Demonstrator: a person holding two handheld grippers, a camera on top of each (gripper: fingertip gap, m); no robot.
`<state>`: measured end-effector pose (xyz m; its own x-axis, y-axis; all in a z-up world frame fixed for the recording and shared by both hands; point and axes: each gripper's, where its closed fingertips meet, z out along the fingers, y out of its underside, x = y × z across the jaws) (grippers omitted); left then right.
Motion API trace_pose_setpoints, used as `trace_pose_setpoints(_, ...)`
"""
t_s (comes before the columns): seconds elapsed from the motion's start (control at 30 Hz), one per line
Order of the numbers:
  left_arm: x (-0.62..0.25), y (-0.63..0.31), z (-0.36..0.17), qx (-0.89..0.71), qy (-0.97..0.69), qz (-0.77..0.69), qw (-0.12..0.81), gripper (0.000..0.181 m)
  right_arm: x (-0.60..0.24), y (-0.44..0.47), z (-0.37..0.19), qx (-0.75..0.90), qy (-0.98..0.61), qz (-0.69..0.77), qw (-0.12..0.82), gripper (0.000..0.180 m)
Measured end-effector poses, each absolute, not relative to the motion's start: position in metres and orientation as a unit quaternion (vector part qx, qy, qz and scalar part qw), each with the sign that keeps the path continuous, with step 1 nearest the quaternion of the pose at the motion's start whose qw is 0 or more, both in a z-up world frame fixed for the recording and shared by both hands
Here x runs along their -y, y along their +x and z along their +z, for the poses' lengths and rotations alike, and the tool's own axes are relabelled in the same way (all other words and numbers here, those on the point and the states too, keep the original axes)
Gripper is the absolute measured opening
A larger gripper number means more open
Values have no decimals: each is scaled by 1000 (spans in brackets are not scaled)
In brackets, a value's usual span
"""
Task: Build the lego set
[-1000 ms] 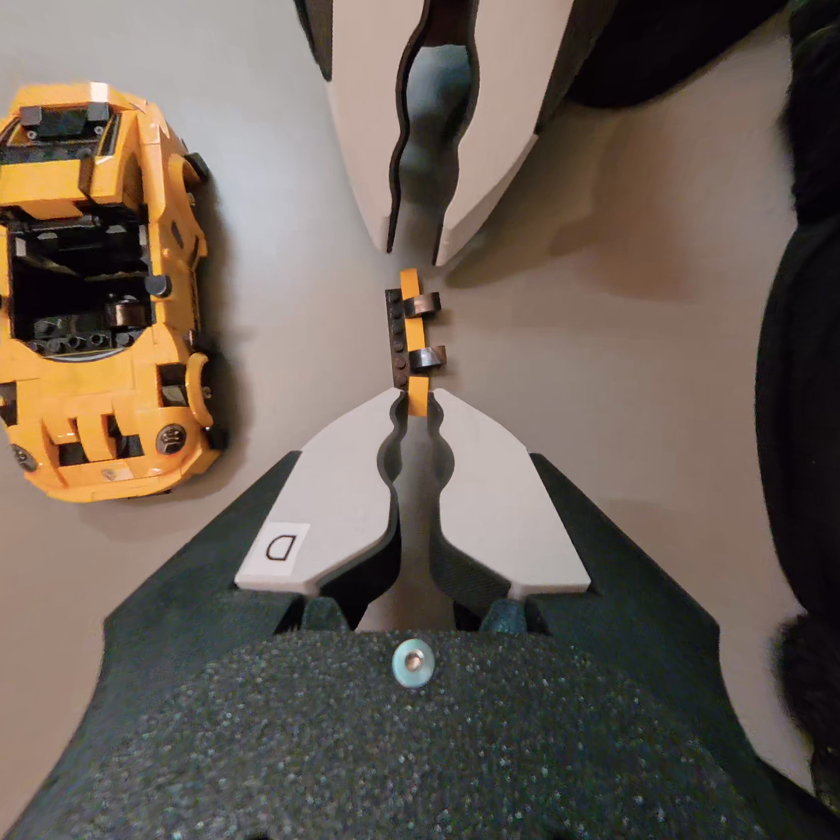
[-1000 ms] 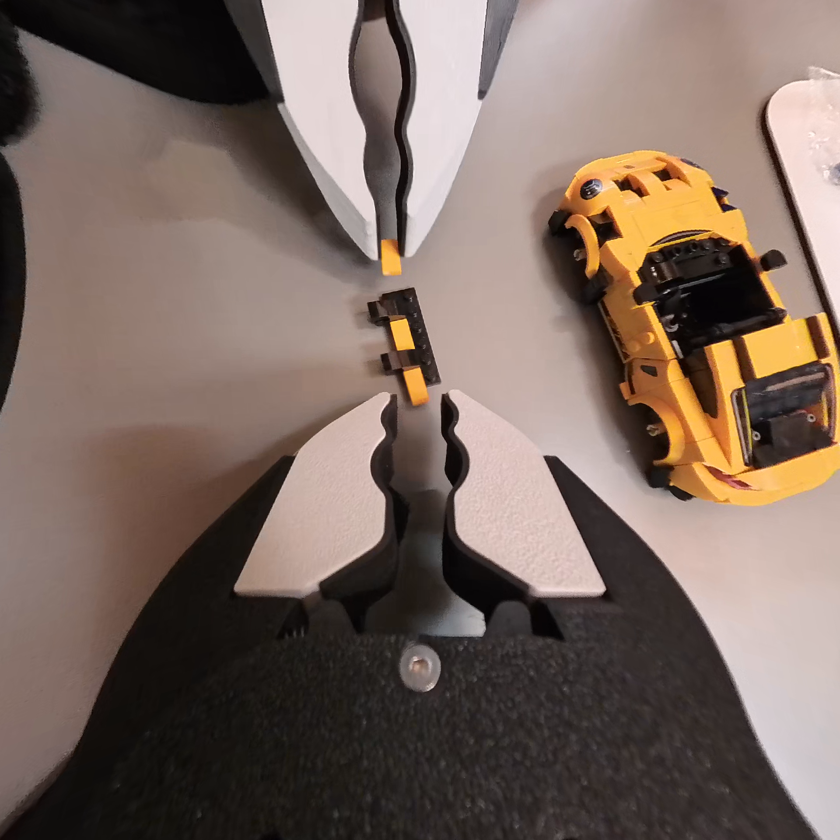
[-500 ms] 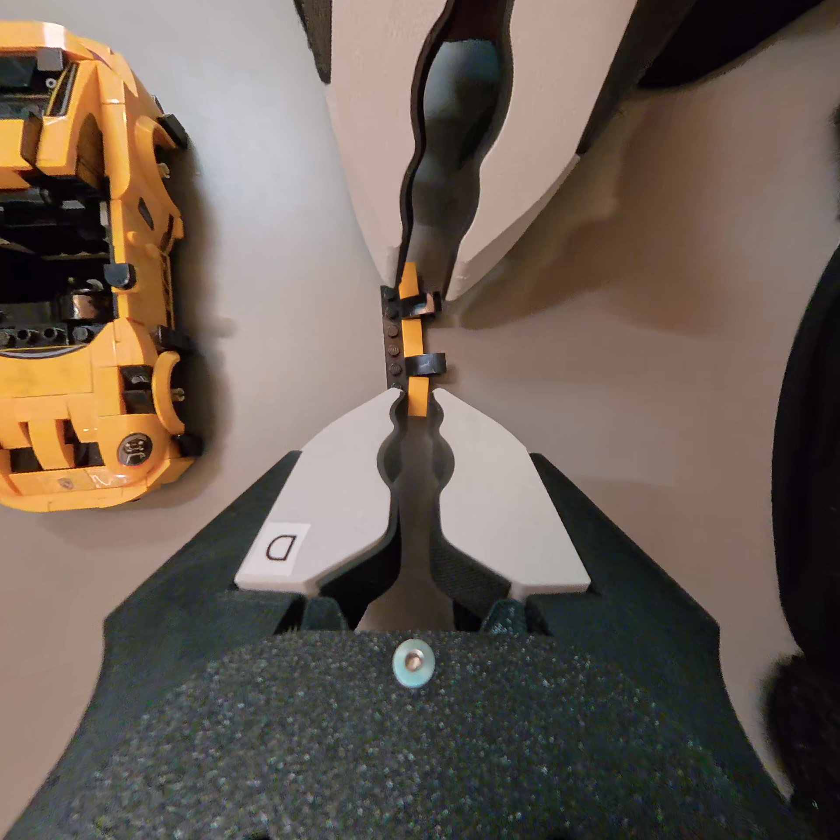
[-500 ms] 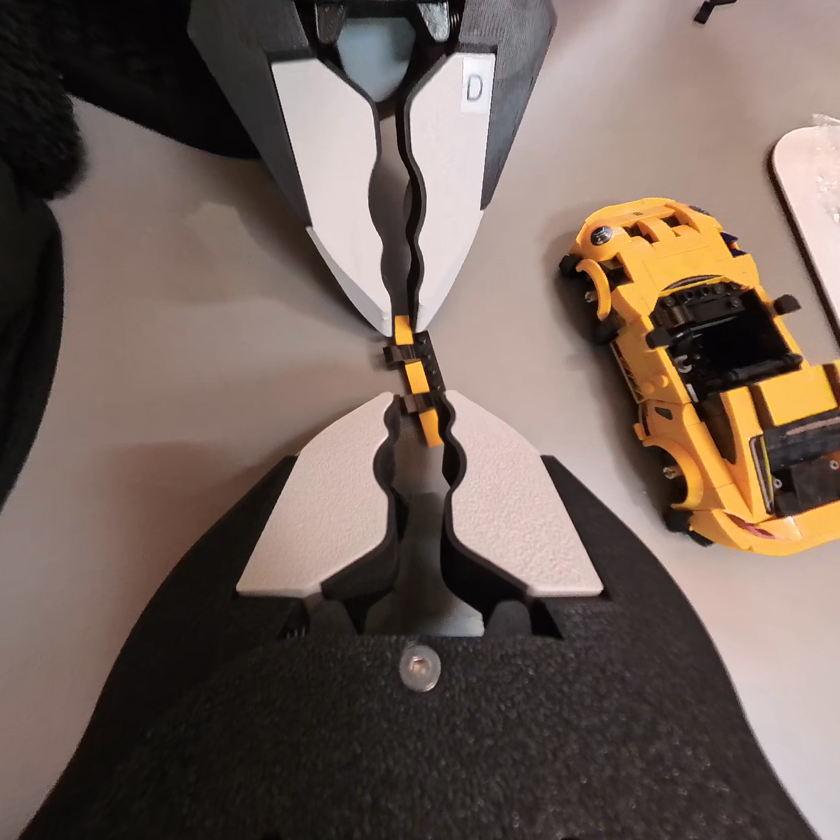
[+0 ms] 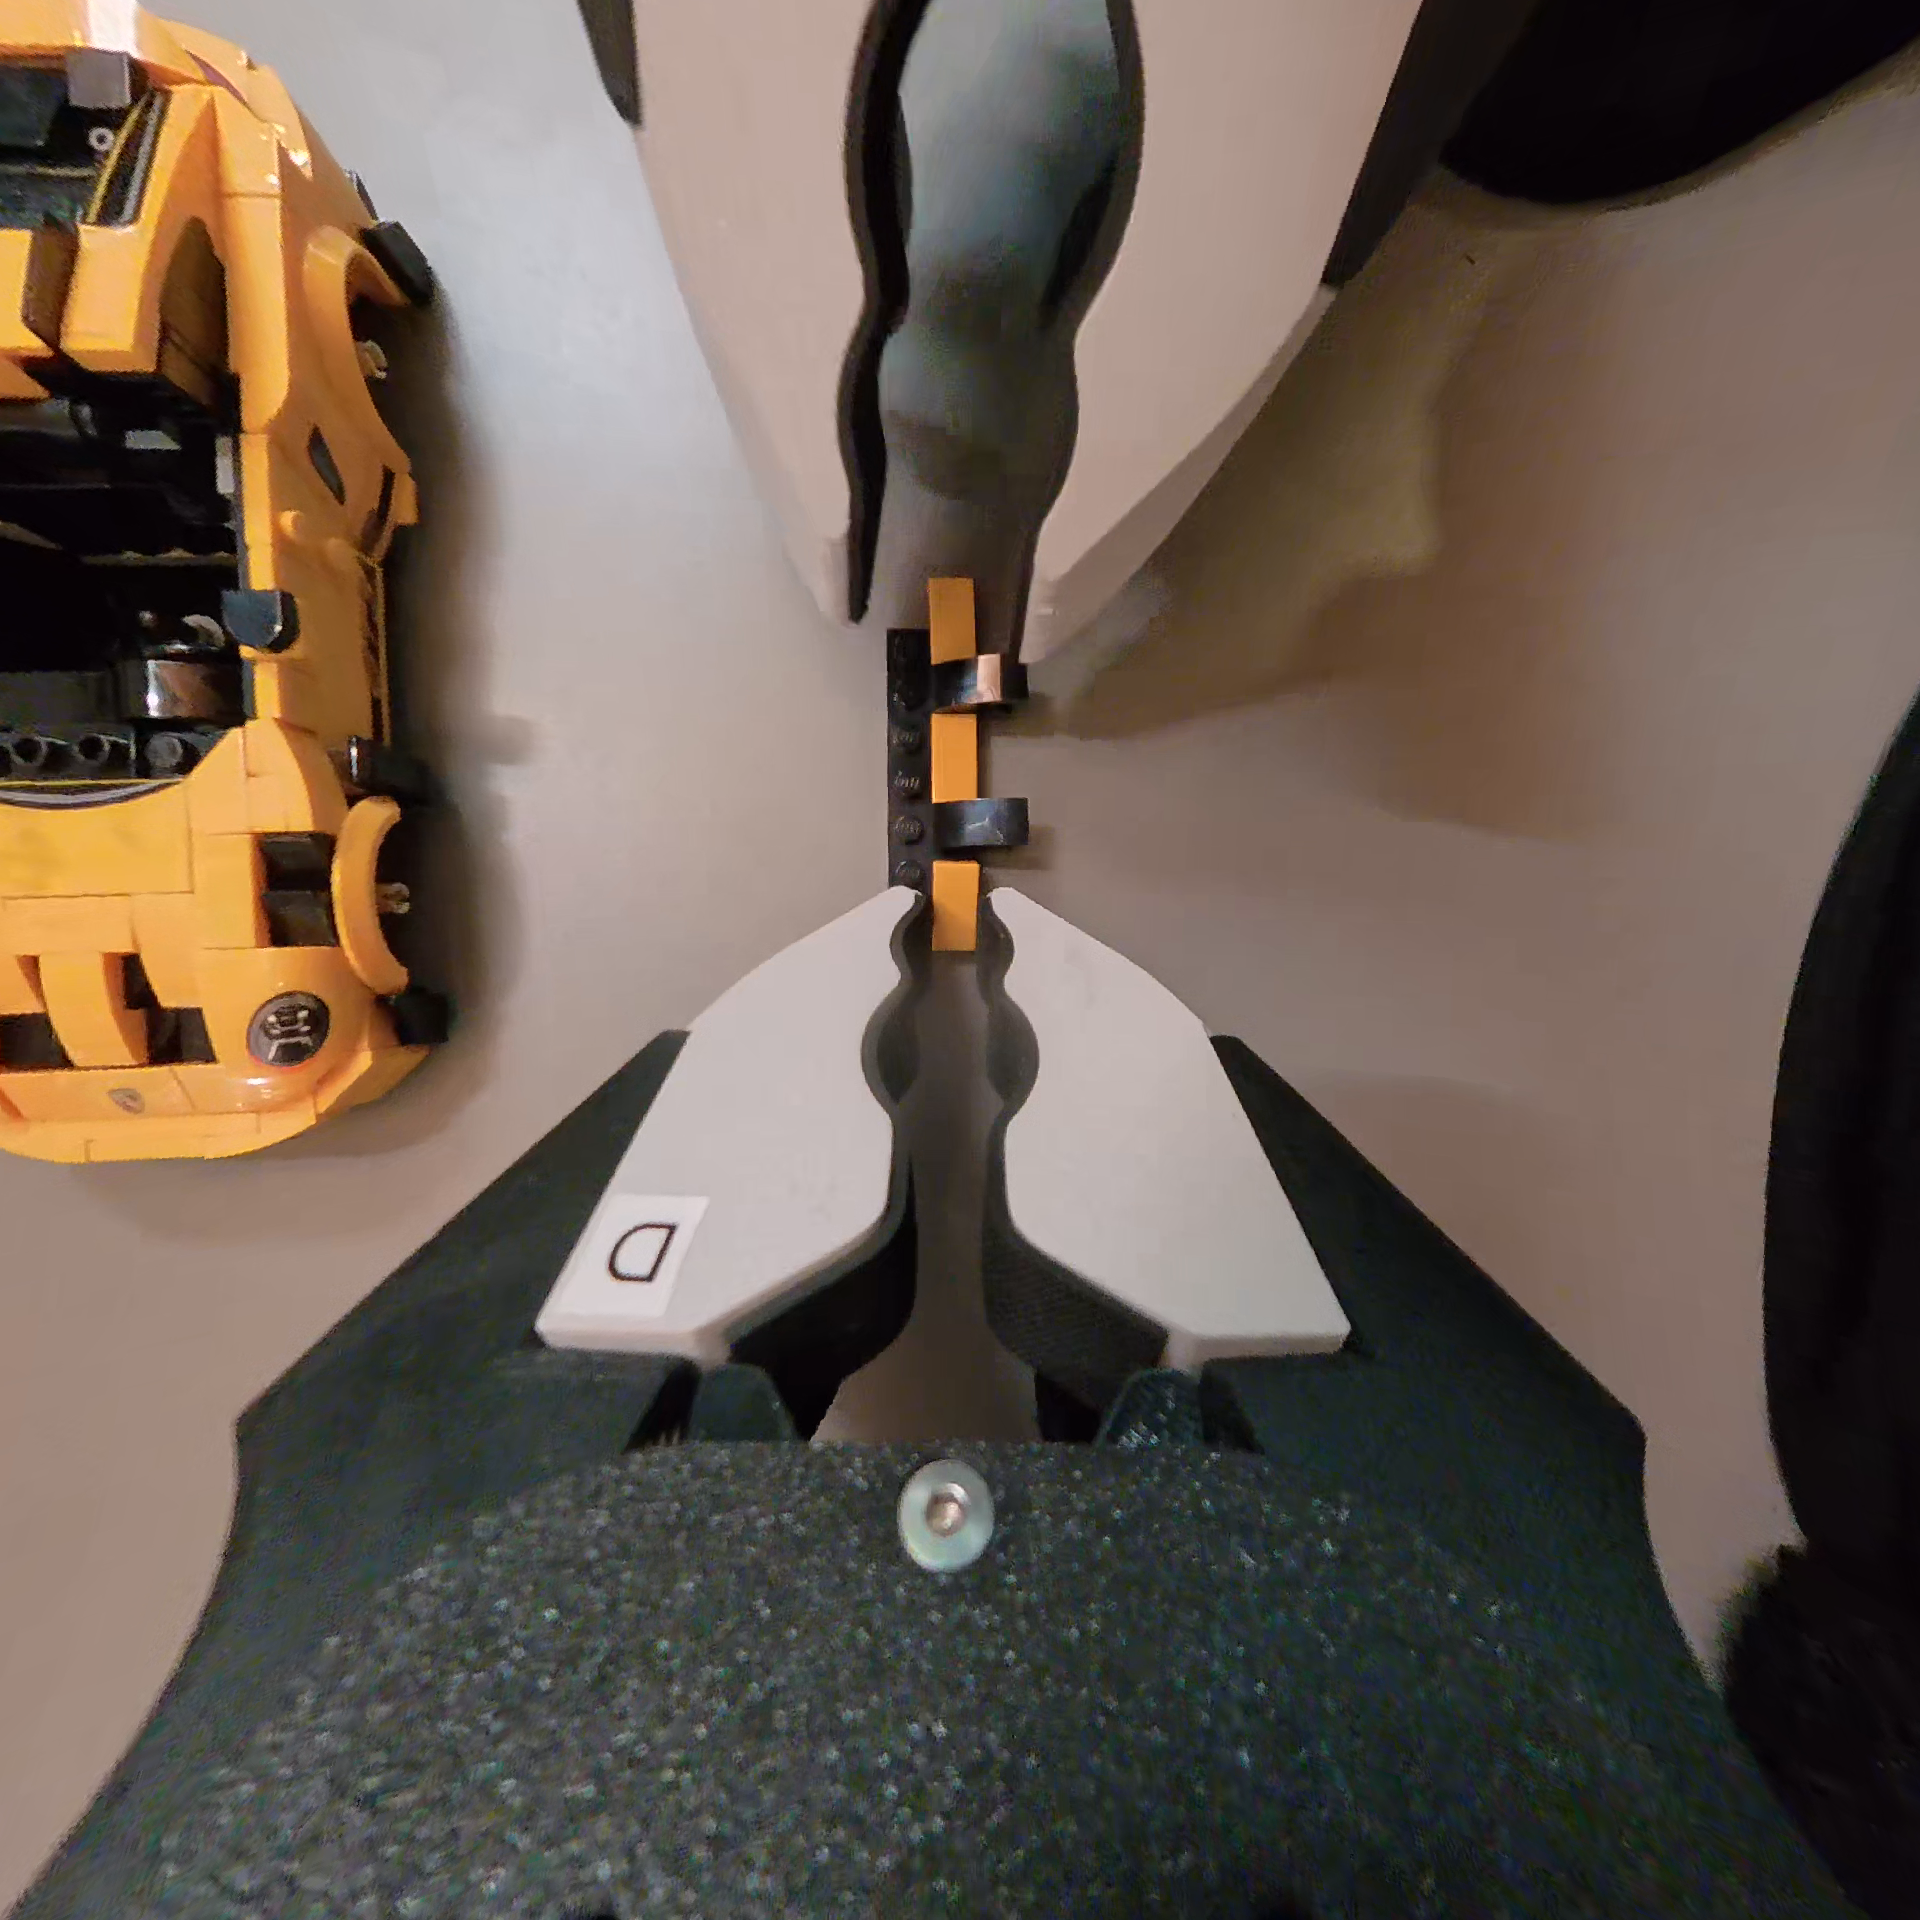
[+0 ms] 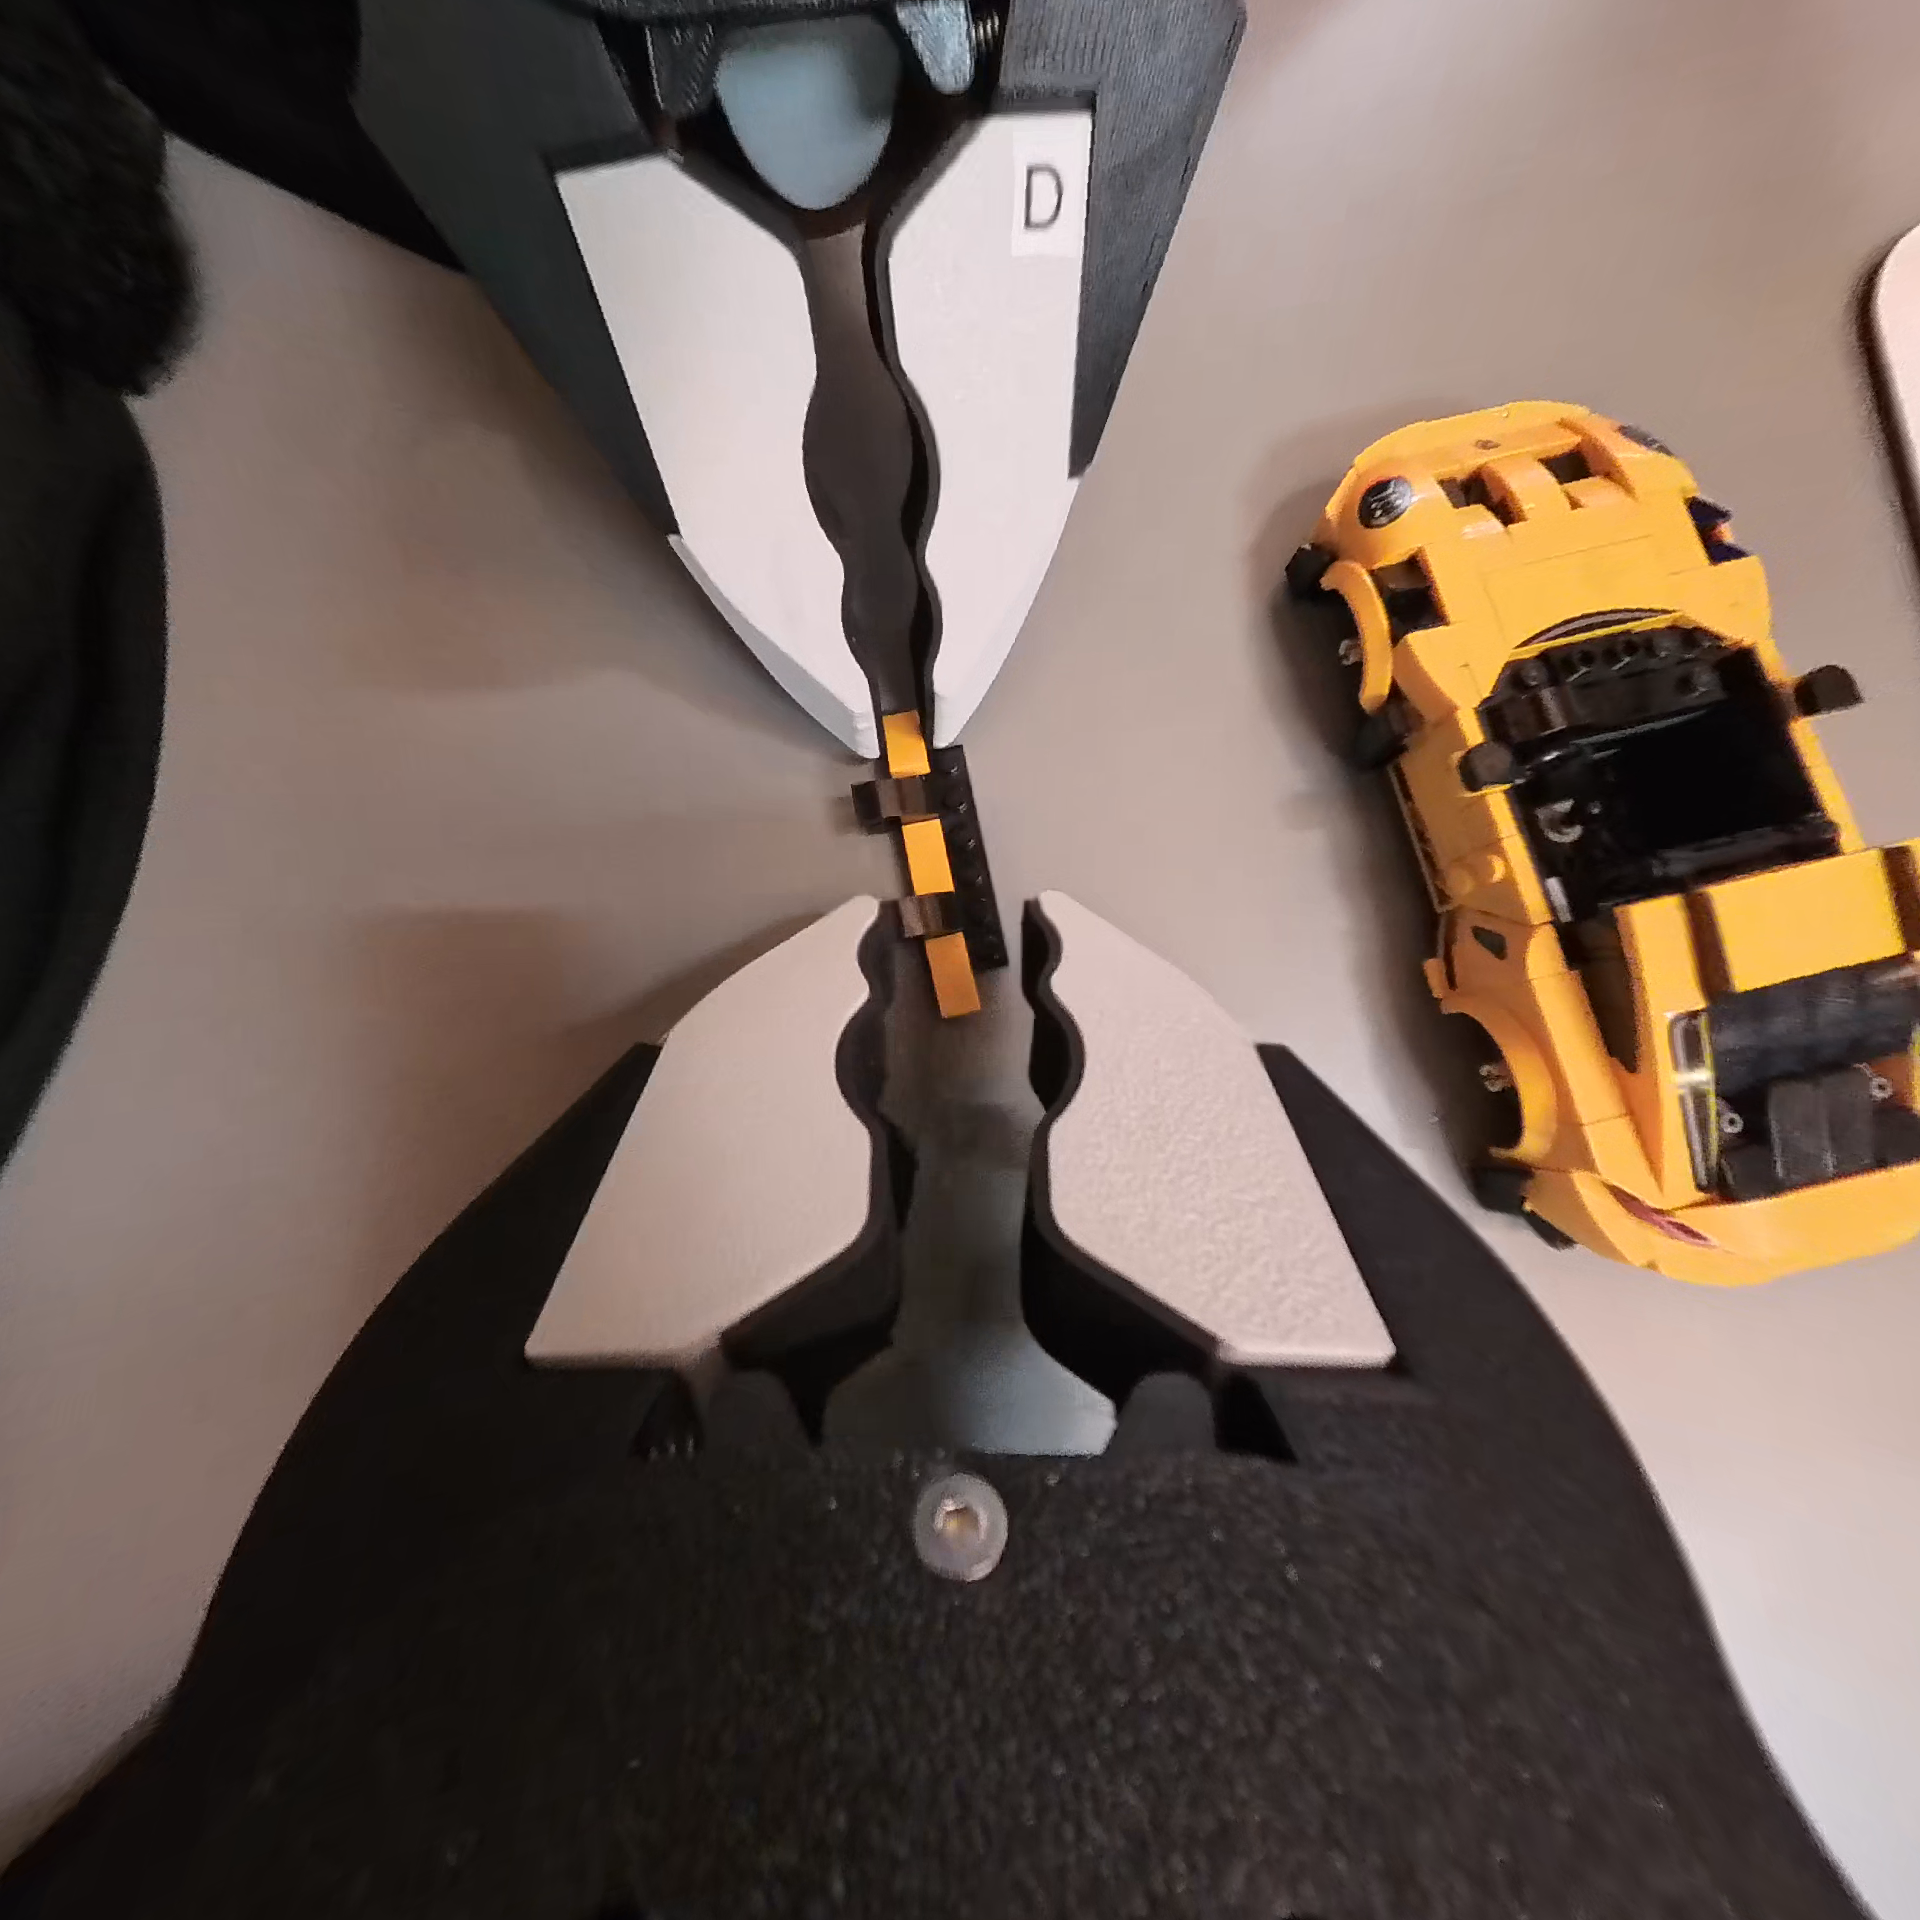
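Note:
A small black strip with orange tiles and two black clips (image 5: pixel 951 769) is held above the grey table. My left gripper (image 5: pixel 951 914) is shut on its near orange end. My right gripper (image 5: pixel 935 592) comes in from the opposite side, open, with its fingers either side of the strip's far end. In the right wrist view the strip (image 6: pixel 930 862) reaches between my right gripper's (image 6: pixel 951 914) open fingers, and the left gripper (image 6: pixel 904 727) pinches its far end. The part-built yellow car (image 5: pixel 197 623) lies to the left, and it also shows in the right wrist view (image 6: pixel 1621 883).
A white tray's edge (image 6: pixel 1896 343) shows at the far right of the right wrist view. A person's black fuzzy sleeve (image 5: pixel 1849 1039) fills the right side of the left wrist view and also shows in the right wrist view (image 6: pixel 62 623). Bare grey table (image 6: pixel 416 831) lies around the grippers. The tips of one gripper are about 4 cm away from the tips of the other.
The two grippers have come together. The right gripper was a short way off the strip and now has its open fingers around the strip's end. The left keeps its hold.

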<state>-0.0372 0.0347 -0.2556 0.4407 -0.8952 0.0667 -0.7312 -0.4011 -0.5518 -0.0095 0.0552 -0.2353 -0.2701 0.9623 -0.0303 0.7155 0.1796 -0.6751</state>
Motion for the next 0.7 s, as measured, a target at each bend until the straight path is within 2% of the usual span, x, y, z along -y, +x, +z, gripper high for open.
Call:
trace_pose_setpoints(0.27,-36,-35,-253,-501,-814,-181,230,8,-48,-8,-249,741,-580,306,147,24)
trace_pose_setpoints(0.7,-37,-32,-252,-533,-794,-168,240,8,-53,-12,-240,714,-603,317,165,22)
